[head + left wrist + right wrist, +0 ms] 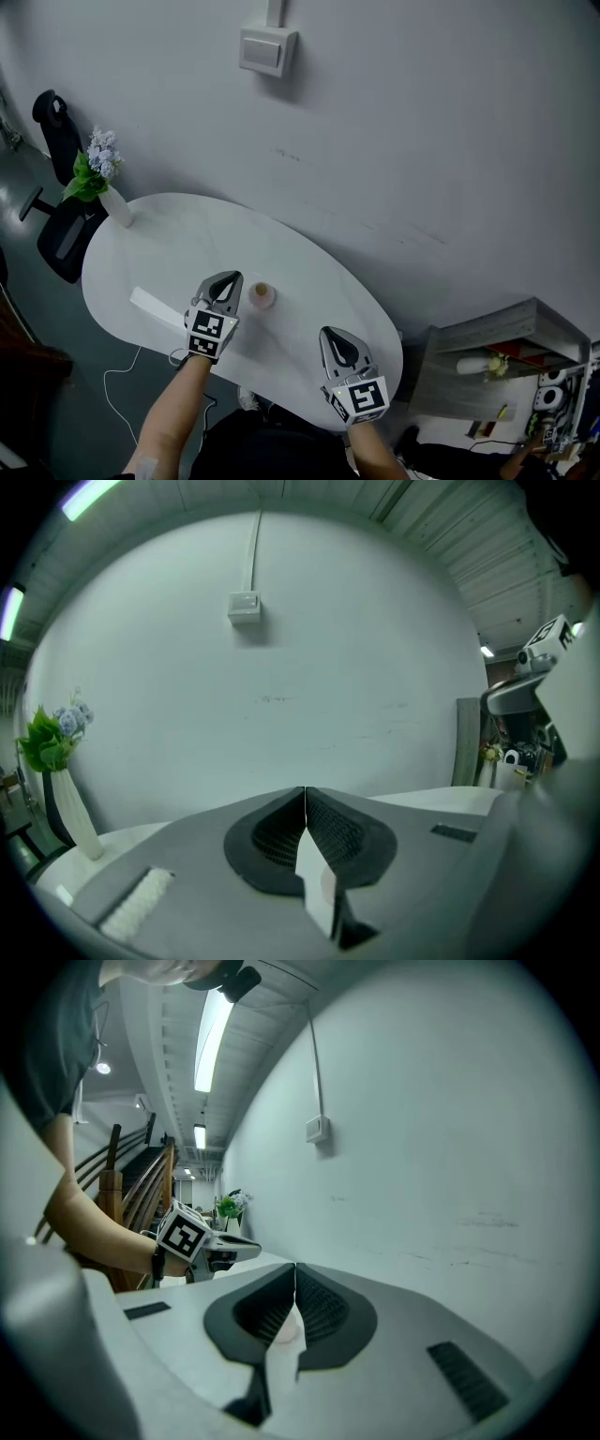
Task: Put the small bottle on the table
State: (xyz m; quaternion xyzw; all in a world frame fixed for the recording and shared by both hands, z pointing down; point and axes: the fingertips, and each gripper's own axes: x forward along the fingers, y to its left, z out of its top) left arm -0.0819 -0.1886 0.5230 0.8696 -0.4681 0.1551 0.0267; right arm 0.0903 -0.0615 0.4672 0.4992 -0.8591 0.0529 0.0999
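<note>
The small bottle (262,295), pale with a tan top, stands upright on the white oval table (169,239). My left gripper (231,276) lies just left of it, a short gap apart, with its jaws shut and nothing between them. In the left gripper view the left gripper (305,790) has its jaws meeting along one line. My right gripper (330,332) rests further right, near the table's front edge, also shut and empty. The right gripper view shows the right gripper (295,1267) with its tips pressed together, and the left gripper (246,1250) beyond.
A white vase with flowers (101,178) stands at the table's far left end. A flat white strip (155,309) lies left of my left gripper. A black chair (61,187) stands beyond the vase. Cluttered shelves (506,366) stand right of the table. The wall (403,131) bears a switch box (267,49).
</note>
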